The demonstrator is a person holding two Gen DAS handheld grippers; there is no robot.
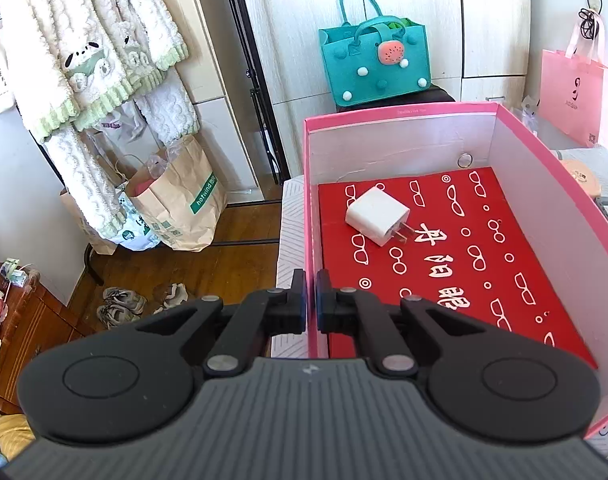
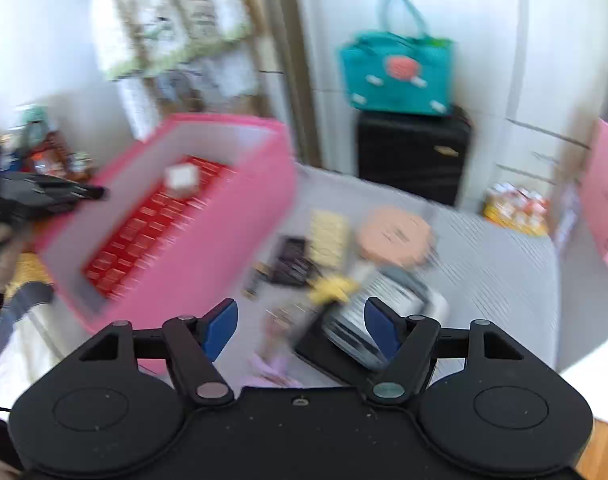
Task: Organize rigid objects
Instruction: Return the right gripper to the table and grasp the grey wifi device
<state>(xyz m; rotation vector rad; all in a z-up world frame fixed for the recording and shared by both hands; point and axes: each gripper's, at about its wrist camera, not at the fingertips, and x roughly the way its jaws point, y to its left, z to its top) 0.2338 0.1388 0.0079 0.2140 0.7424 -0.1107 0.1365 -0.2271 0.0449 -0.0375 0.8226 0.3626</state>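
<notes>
Pink box on bed: stiff cardboard, light, L gripper pinching its near-left wall; white charger inside, hard/slick, grab flat sides; R gripper spread wide, empty, over blurred clutter.

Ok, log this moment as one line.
left tool shut on pink box wall | right tool open, empty | white charger in box

The pink box stands open-topped, its red floor bare around the white charger.
</notes>
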